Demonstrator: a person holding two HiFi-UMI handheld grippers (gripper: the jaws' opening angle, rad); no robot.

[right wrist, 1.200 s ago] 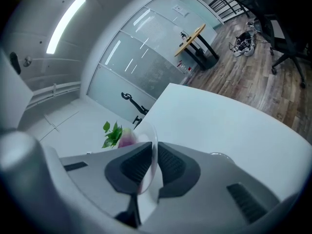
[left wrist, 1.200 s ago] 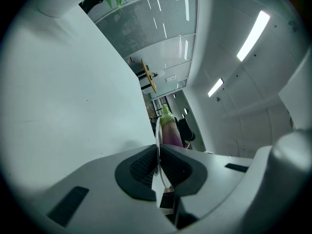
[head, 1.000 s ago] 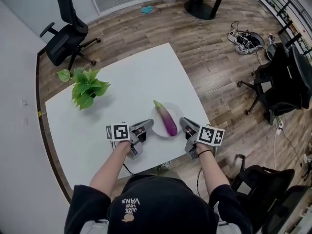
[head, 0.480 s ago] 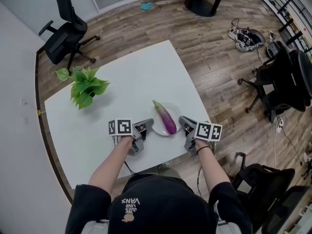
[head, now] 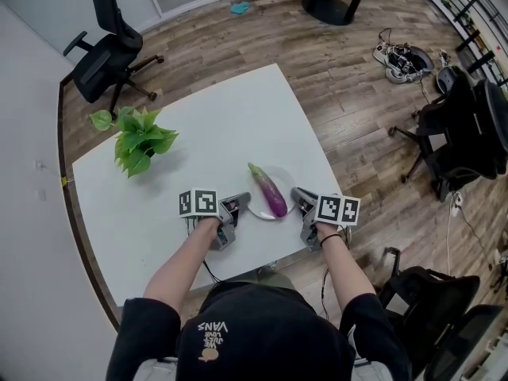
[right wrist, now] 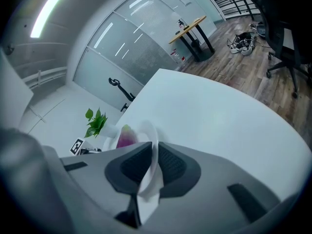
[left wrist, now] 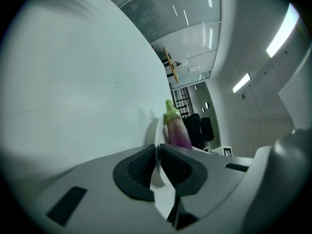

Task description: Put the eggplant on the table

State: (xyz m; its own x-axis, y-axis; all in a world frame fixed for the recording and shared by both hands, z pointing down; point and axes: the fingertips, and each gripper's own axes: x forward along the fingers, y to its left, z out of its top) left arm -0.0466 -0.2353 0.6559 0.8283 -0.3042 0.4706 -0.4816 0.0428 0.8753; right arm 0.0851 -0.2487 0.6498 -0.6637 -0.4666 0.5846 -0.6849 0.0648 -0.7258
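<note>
Left of the white plate (head: 256, 202), well apart from it, a leafy green plant (head: 139, 140) stood on the smooth, square white table (head: 214, 117). Your left gripper (head: 236, 206) had its ribbed dark pads pinched on the plate's left rim. Its marker cube (head: 198, 203) showed black-and-white squares but no letters.

On the plate lay the eggplant (head: 270, 193), long and glossy purple, its green stem end pointing away from you, so it was not on the bare tabletop. Your right gripper (head: 302, 199) was clamped the same way on the plate's right rim, the thin edge caught between its pads.

Nearer to you than the plate, the back of your dark top (head: 262, 332) read "VANS" upside down; the smaller print beside it was too small to read.

Right of the plate, past the table edge, lay wood-plank floor (head: 357, 109) and black office chairs (head: 464, 125), partly cut off by the frame. You could not tell whether the plate's underside touched the table.
</note>
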